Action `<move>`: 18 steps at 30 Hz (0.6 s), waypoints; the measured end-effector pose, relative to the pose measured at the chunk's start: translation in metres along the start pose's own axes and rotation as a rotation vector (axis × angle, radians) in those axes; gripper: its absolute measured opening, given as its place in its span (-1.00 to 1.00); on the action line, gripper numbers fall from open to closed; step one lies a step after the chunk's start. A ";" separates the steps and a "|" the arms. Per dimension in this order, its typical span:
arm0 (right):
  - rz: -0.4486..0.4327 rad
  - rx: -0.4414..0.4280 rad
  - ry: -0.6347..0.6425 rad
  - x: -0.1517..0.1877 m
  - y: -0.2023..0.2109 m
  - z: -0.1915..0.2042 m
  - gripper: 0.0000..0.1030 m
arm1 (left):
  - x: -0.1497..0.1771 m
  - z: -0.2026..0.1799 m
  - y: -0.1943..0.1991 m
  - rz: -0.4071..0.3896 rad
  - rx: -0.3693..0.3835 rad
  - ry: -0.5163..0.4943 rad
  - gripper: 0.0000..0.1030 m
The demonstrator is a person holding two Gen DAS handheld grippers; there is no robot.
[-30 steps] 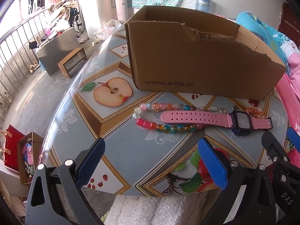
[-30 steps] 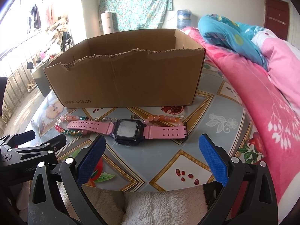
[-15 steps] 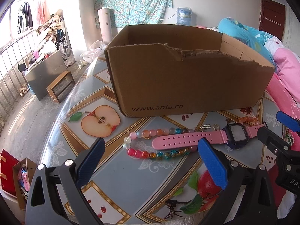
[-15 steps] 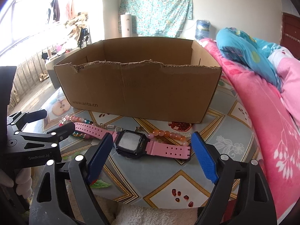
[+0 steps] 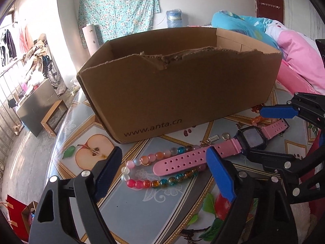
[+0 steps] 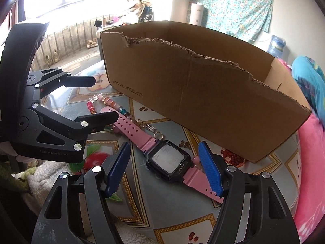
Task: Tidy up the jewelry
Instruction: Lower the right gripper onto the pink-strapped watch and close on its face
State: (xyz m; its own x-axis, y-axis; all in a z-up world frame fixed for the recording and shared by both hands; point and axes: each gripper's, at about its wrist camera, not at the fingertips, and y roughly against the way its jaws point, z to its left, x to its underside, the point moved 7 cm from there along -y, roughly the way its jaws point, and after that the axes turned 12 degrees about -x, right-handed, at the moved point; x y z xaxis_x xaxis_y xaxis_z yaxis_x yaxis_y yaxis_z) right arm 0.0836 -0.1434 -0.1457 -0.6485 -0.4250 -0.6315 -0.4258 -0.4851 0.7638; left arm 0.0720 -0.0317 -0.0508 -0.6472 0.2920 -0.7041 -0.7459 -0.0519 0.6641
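We have both grippers low over the counter (image 5: 126, 209), angled down at the jewelry lying in front of the cardboard box (image 5: 182, 93), which stands open-topped and looks like the place these pieces should end up. The pink watch (image 6: 169, 160) lies flat, face up, its long strap stretched toward the beaded bracelet (image 5: 154, 168) and resting across that loop of beads. A few small metal bits, a ring (image 6: 159, 135) and a little spring (image 6: 150, 127), sit on the counter just beside the strap, near the box wall.

Our right gripper (image 6: 162, 168) straddles the watch case, one blue pad on each side of it; its jaws have just been closing, yet the pads do not seem to press the case yet, so we read them as open around it. Squeezing the rigid case rather than the floppy strap should give us a firmer hold.

Our left gripper (image 5: 162, 170) has its jaws set about the bracelet and the strap end; they too have just been narrowing but grip nothing. Because the strap overlaps the beads, lifting the watch may drag the bracelet, so a left hold there makes sense.
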 end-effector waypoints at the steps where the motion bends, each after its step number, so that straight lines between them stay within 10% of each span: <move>1: 0.017 -0.011 0.015 0.001 -0.003 0.000 0.26 | 0.001 0.000 -0.001 0.003 0.002 -0.002 0.57; 18: 0.169 -0.043 0.093 0.005 -0.023 0.001 -0.06 | 0.010 -0.002 -0.008 0.028 0.014 -0.014 0.53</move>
State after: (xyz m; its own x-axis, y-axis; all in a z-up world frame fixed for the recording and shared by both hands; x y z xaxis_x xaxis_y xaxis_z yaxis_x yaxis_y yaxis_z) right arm 0.0897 -0.1337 -0.1668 -0.6464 -0.5712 -0.5058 -0.2872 -0.4320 0.8549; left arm 0.0719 -0.0299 -0.0636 -0.6655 0.3040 -0.6817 -0.7252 -0.0472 0.6869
